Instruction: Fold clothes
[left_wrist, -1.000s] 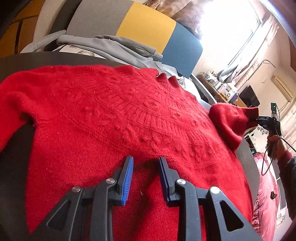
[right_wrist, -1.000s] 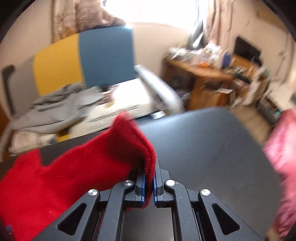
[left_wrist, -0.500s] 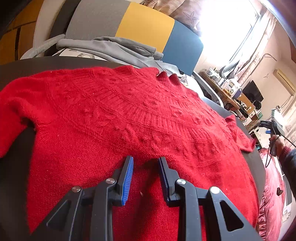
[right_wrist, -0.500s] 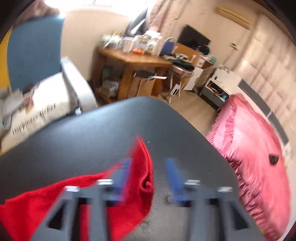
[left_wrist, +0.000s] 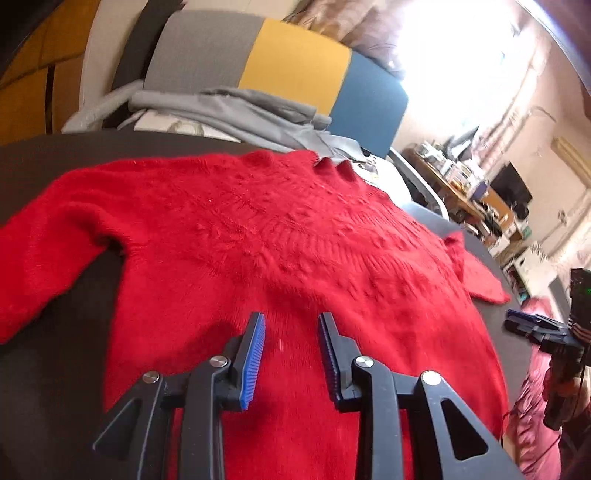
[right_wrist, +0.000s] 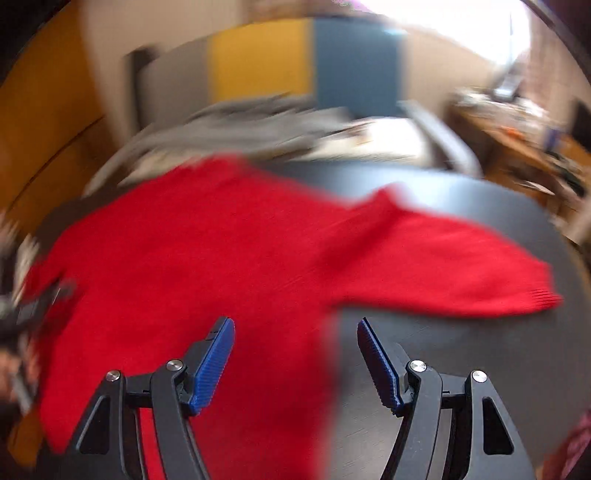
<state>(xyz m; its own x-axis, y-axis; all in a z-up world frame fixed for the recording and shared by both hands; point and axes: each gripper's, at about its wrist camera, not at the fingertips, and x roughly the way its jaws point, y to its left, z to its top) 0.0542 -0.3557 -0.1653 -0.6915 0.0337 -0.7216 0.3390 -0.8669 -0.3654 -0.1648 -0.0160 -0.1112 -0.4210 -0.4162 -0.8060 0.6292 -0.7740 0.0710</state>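
Observation:
A red knit sweater (left_wrist: 280, 251) lies spread flat on a dark round table (left_wrist: 55, 369). It also shows in the right wrist view (right_wrist: 207, 266), blurred, with its right sleeve (right_wrist: 461, 273) stretched out across the table. My left gripper (left_wrist: 291, 332) is open and empty, hovering over the sweater's lower body. My right gripper (right_wrist: 295, 339) is open wide and empty, above the sweater's side edge below the sleeve. The right gripper also shows in the left wrist view (left_wrist: 535, 325) at the table's right edge.
A grey garment (left_wrist: 236, 110) lies on a chair with a grey, yellow and blue back (left_wrist: 295, 66) behind the table. A cluttered wooden desk (left_wrist: 461, 192) stands at the far right. A pink fabric (left_wrist: 535, 424) sits beside the table's right edge.
My right gripper opened and let go of the sleeve cuff, which now lies flat on the table. It then swung back toward the sweater body. My left gripper stayed open above the sweater.

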